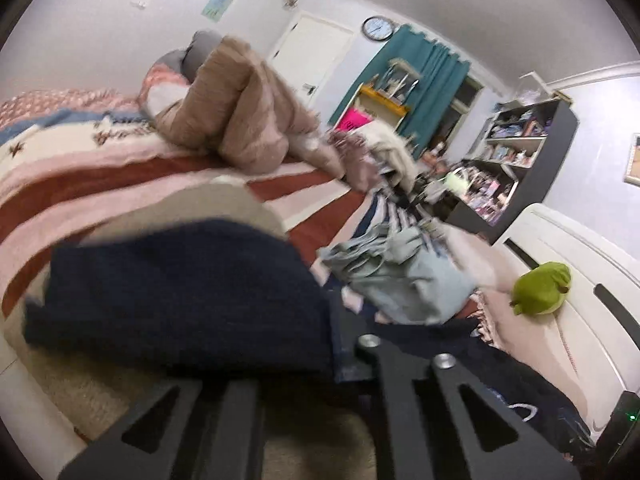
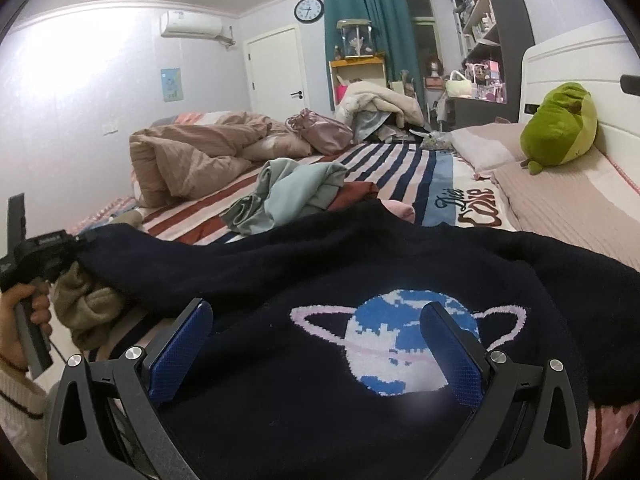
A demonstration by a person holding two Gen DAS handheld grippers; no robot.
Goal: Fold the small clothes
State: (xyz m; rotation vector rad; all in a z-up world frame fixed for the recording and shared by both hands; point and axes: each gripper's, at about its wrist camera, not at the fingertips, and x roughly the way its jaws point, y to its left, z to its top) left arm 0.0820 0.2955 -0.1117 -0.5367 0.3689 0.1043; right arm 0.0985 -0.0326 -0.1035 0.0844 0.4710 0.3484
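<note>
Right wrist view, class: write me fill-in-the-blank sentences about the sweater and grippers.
1. The navy sweater bears a blue ___ with a pink ring.
2. The right gripper hovers over it with jaws ___.
3. The left gripper pinches the sweater's ___ end.
4. The green plush toy sits against the ___.

Missing: planet; open; left; headboard

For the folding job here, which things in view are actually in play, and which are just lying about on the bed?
In play: navy sweater, one end pinched in the left tool; right tool, open above the planet motif.

Lying about: pale blue garment, beige garment, tan duvet, pink bag, green plush, pillow.
</note>
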